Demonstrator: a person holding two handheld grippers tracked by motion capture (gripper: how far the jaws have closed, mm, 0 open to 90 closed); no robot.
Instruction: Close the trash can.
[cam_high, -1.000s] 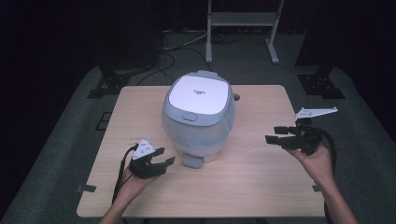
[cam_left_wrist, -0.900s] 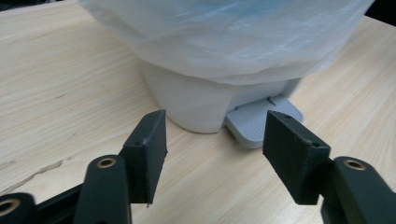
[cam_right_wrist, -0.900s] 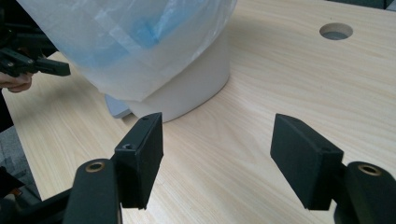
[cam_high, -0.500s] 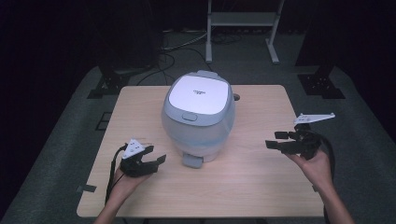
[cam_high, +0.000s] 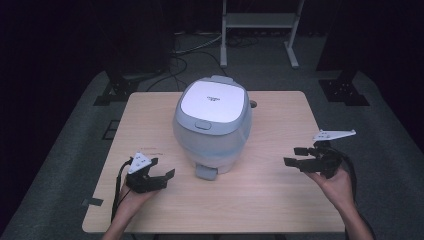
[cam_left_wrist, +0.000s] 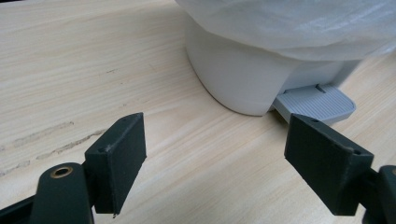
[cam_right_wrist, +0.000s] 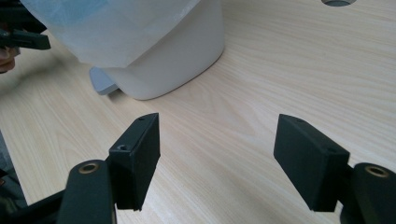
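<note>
Near the table's (cam_high: 280, 200) front edge, the left tongs (cam_high: 159, 176) have just been opening and gape with nothing between them; toward the right edge, the right tongs (cam_high: 295, 156) hang released, likewise bare. Farther back, mid-table, stands the white rice cooker (cam_high: 212, 125), lid down.

Cooker (cam_high: 212, 125): pale grey-blue body, white lid panel with small dark lettering, grey latch tab at the front foot. Tabletop (cam_high: 280, 195): light wood, fine straight grain, a few darker scuff streaks. Left gripper (cam_high: 150, 179) and right gripper (cam_high: 300, 157): matte black, each topped by a pale grey plate. Floor: dark grey carpet.
</note>
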